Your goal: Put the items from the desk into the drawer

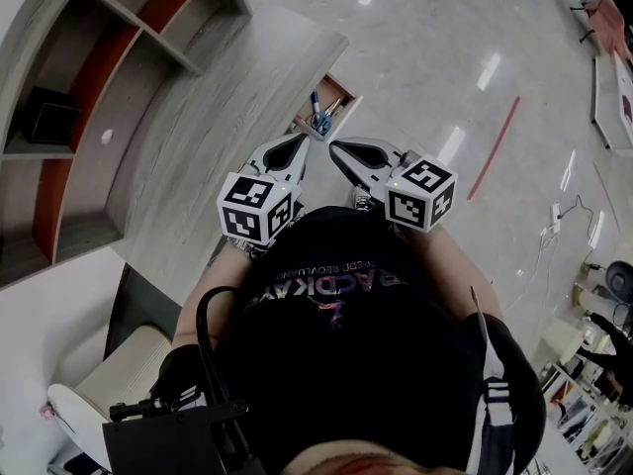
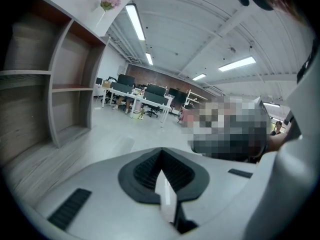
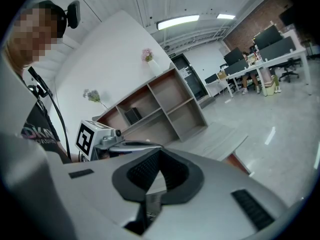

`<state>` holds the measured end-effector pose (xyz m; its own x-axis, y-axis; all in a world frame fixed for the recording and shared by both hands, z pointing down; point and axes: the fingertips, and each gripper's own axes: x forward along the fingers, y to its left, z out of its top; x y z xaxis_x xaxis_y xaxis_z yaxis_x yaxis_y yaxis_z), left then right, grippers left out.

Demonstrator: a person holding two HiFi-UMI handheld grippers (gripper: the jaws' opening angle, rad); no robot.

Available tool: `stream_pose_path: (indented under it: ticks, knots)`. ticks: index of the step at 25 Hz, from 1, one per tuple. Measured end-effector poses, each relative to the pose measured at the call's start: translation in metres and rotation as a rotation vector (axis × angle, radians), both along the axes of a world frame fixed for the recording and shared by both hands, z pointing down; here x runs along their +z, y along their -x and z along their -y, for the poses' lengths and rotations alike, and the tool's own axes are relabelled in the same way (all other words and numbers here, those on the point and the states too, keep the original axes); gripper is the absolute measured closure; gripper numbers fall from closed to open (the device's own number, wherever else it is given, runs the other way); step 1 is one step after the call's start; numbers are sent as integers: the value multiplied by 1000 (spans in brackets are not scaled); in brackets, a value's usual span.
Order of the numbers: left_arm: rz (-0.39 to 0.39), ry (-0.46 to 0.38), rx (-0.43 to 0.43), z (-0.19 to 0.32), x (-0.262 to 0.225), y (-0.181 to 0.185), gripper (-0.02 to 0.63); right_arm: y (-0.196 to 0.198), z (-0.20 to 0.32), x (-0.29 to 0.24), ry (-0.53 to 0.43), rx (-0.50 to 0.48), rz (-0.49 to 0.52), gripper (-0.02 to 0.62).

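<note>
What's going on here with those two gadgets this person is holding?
A person stands beside a grey desk with a pair of tongs in each hand. The left tongs and the right tongs are both shut and empty, held in front of the chest. The drawer at the desk's end is open, with some pen-like items inside.
</note>
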<state>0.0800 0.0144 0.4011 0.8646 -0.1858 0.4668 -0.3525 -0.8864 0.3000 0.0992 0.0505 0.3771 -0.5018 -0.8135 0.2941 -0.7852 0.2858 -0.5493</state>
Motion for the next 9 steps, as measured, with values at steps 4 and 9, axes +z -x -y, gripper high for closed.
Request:
stream_pose_path:
  ticks: [4,9]
  knots:
    - [0,2,-2,-2,0,1,595,1,-2,1,2,-3,1,578]
    - [-2,4,-3,-3,1,3,595,4,-4,1,5,-7,-2,578]
